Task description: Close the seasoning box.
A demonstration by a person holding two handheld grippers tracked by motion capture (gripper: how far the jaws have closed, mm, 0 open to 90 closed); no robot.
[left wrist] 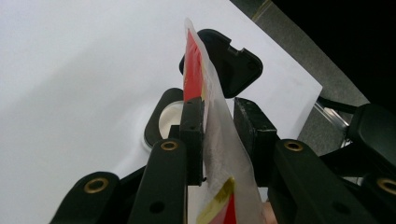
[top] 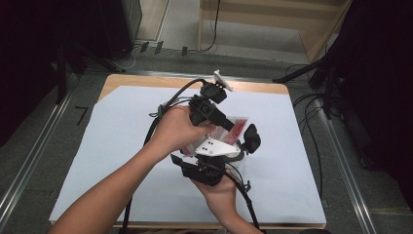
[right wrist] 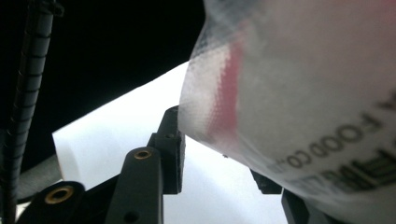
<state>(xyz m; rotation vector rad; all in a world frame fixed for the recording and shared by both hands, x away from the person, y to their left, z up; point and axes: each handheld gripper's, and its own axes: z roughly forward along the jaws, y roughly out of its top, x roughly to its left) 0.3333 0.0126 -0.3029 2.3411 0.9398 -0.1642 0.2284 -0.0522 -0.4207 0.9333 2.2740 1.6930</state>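
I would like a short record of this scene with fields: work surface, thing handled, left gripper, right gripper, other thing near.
work surface: white sheet spread over a wooden table
thing handled: red and white plastic packet, held up above the sheet, seen edge-on in the left gripper view
left gripper: left gripper has the packet between its jaws, against one jaw, a gap at the other
right gripper: right gripper has the packet across its jaws; grip unclear
other thing near: black lidded container, lid open, on the sheet
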